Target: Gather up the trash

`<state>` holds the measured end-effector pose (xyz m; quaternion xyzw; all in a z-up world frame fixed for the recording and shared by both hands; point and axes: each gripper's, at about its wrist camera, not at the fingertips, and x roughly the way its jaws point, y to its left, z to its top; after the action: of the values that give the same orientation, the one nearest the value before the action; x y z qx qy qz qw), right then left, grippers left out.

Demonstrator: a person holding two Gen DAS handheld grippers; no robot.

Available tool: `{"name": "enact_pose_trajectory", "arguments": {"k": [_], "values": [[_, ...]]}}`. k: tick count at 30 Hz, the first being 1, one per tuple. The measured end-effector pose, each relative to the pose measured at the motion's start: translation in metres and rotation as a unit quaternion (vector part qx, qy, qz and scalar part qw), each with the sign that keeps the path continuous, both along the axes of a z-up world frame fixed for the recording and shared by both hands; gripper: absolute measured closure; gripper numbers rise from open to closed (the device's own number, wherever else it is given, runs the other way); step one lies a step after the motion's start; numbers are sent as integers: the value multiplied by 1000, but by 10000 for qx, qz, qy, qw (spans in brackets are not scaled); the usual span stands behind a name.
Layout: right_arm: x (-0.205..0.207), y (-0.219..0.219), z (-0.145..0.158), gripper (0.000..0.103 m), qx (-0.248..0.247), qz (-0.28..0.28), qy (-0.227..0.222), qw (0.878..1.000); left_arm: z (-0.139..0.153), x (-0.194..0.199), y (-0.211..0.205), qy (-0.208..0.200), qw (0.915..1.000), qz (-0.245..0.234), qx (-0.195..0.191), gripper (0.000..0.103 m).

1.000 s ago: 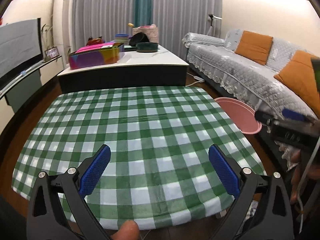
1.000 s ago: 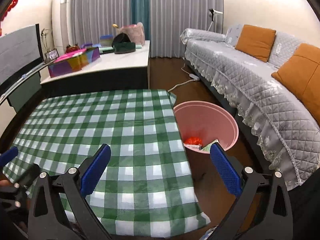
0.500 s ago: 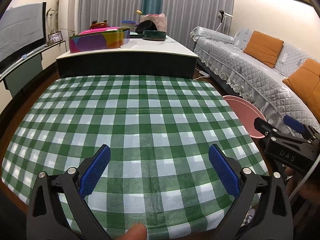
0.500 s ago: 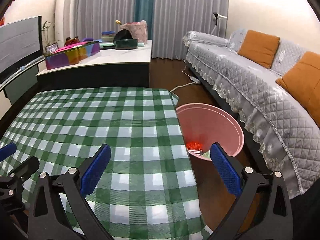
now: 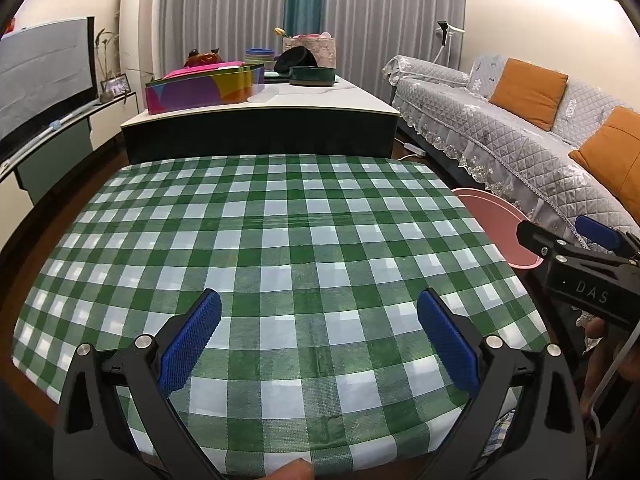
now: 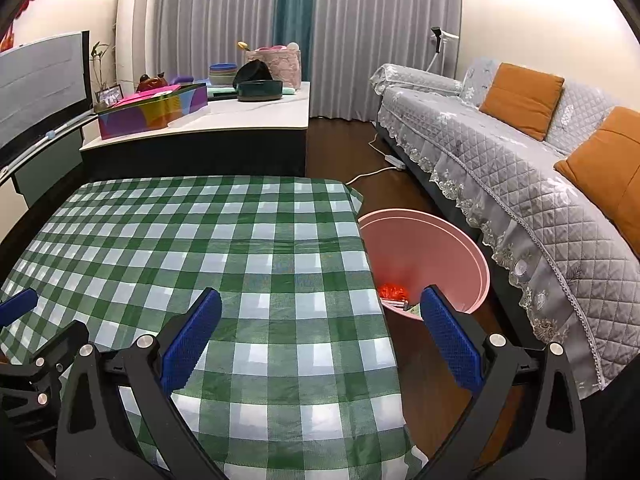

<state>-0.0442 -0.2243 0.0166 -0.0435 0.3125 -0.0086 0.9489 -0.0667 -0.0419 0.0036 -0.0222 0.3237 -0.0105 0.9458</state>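
Observation:
A pink bin (image 6: 448, 248) stands on the floor right of the table with the green checked cloth (image 6: 224, 248); its rim also shows in the left wrist view (image 5: 496, 216). Inside it lie a red wrapper (image 6: 393, 291) and some paper scraps. My left gripper (image 5: 318, 344) is open and empty above the near part of the cloth (image 5: 288, 240). My right gripper (image 6: 320, 344) is open and empty above the table's near right corner, beside the bin. I see no loose trash on the cloth.
A low white-topped table (image 6: 224, 120) behind holds a colourful box (image 6: 154, 110), bowls and a pink basket. A grey sofa (image 6: 520, 168) with orange cushions runs along the right. A TV (image 5: 44, 80) stands at the left. A cable lies on the floor (image 6: 372, 172).
Both grippers have drawn back and tilted a little, so the views show more of the room. Both stay open and empty.

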Motion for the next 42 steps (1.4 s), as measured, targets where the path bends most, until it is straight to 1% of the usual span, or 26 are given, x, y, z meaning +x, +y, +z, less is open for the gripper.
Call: {"name": "enact_pose_trajectory", "arguments": {"k": [14, 23, 42], "values": [[-2, 3, 0, 5, 12, 10, 6, 10000, 0, -2, 1, 3, 10000, -44, -44, 8], [-3, 3, 1, 5, 34, 5, -26, 10000, 0, -1, -3, 20, 10000, -66, 19, 8], [-2, 5, 4, 5, 62, 3, 2, 10000, -3, 0, -3, 34, 10000, -94, -1, 8]]}}
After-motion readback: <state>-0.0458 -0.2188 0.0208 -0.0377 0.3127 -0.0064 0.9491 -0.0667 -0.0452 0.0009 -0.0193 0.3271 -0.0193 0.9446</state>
